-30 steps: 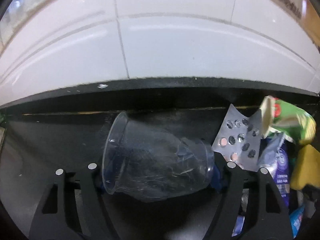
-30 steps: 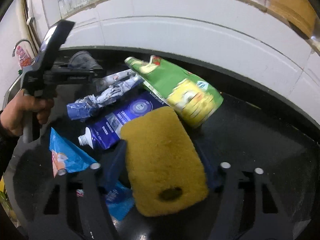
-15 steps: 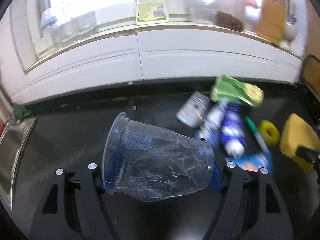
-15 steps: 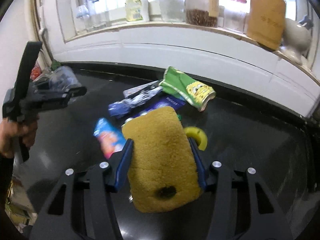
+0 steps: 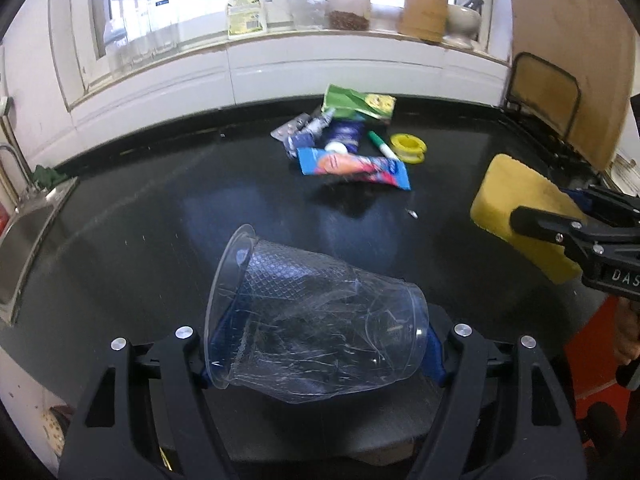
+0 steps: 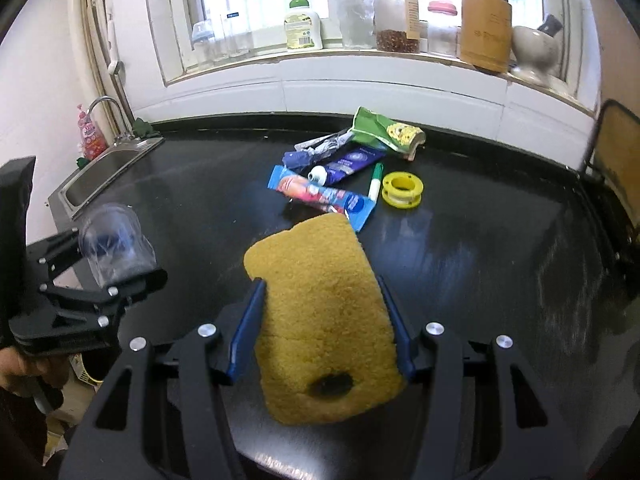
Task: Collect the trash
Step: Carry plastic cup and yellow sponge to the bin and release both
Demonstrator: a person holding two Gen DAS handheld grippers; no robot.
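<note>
Fingers of the left gripper (image 5: 316, 340) clamp an empty crumpled plastic cup (image 5: 312, 320), the right gripper (image 6: 320, 344) a yellow sponge (image 6: 324, 320).

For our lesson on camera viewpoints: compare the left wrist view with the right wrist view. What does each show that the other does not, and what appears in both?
Only the left wrist view shows the blister pack of pills beside the trash pile, and the clear plastic cup's open rim. Only the right wrist view shows the faucet, the pink bottle beside it, and the dark spot on the yellow sponge. Both show cup and sponge clamped in jaws, the green snack bag, the green marker, the yellow spool and the sink.
</note>
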